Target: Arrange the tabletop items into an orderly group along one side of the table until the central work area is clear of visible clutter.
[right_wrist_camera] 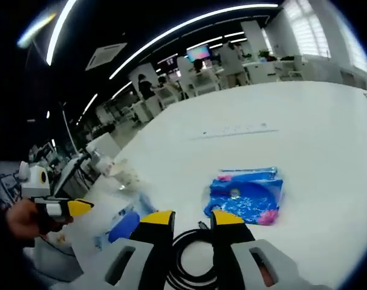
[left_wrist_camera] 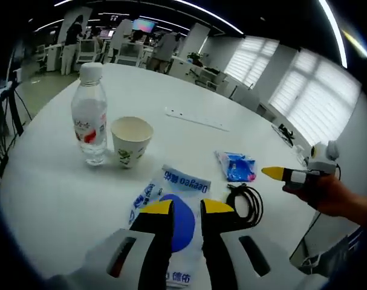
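Left gripper [left_wrist_camera: 186, 208] jaws apart, hovering over wipes pack [left_wrist_camera: 171, 211], whose long axis runs away from the near tabletop [left_wrist_camera: 44, 199] edge. Bottle [left_wrist_camera: 90, 115] upright, cup [left_wrist_camera: 131, 141] just beside it. Right gripper [right_wrist_camera: 192, 219] jaws apart over coiled cable [right_wrist_camera: 192, 266]; blue packet [right_wrist_camera: 246, 196] just beyond, flat. White strip [left_wrist_camera: 196, 119] lies toward far edge.

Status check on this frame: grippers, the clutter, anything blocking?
Both grippers open, empty: left gripper over the white-and-blue packet, right gripper over the coiled black cable. Bottle, paper cup, blue pouch still loose. Nothing blocking.
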Tool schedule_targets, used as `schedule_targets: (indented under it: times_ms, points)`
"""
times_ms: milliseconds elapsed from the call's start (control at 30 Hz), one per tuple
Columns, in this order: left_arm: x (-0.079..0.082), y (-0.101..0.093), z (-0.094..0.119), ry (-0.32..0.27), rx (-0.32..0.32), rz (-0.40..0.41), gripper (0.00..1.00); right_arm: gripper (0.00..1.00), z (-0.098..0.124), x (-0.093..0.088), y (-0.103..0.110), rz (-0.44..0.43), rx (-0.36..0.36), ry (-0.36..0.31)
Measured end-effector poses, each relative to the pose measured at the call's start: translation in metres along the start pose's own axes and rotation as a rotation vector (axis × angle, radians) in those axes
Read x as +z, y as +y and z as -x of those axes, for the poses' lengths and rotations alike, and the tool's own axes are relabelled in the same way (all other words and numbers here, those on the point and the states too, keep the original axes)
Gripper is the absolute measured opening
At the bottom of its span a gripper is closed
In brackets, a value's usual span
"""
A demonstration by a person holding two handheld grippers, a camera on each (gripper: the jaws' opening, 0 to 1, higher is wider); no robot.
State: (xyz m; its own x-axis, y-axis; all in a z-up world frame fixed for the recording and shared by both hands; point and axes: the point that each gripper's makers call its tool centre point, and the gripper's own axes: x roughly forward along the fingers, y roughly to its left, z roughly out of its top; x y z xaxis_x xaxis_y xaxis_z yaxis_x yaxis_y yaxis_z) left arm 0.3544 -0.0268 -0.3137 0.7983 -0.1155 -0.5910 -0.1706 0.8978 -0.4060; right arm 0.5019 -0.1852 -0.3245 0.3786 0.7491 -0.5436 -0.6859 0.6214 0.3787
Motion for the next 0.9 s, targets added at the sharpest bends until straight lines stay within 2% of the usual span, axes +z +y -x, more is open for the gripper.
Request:
schedule_targets:
  times_ms: [133,267,367,500,567,733,833,900]
  points:
    - [-0.009,0.016,0.018,-0.006,0.03,0.018,0.15,0.24,-0.004,-0.012,0.033,0.051,0.043,0.031]
    - [-0.028,0.023,0.038,-0.003,0.057,0.052,0.15,0.25,-0.003,-0.03,0.063,0.07,0.074,0.057]
    - [-0.04,0.025,0.049,0.011,0.068,0.06,0.15,0.26,-0.006,-0.037,0.07,0.086,0.093,0.08]
    - [-0.044,0.034,0.055,0.018,0.066,0.062,0.16,0.28,-0.003,-0.05,0.084,0.085,0.117,0.098]
    - [-0.049,0.04,0.059,0.022,0.075,0.066,0.16,0.28,0.002,-0.066,0.099,0.084,0.126,0.112]
    - [-0.061,0.041,0.067,0.031,0.079,0.086,0.16,0.29,0.005,-0.084,0.098,0.074,0.135,0.141]
    - [-0.074,0.034,0.072,0.048,0.067,0.07,0.16,0.3,0.016,-0.094,0.101,0.067,0.131,0.155]
    - [-0.076,0.038,0.07,0.053,0.06,0.082,0.16,0.3,0.02,-0.1,0.1,0.06,0.126,0.156]
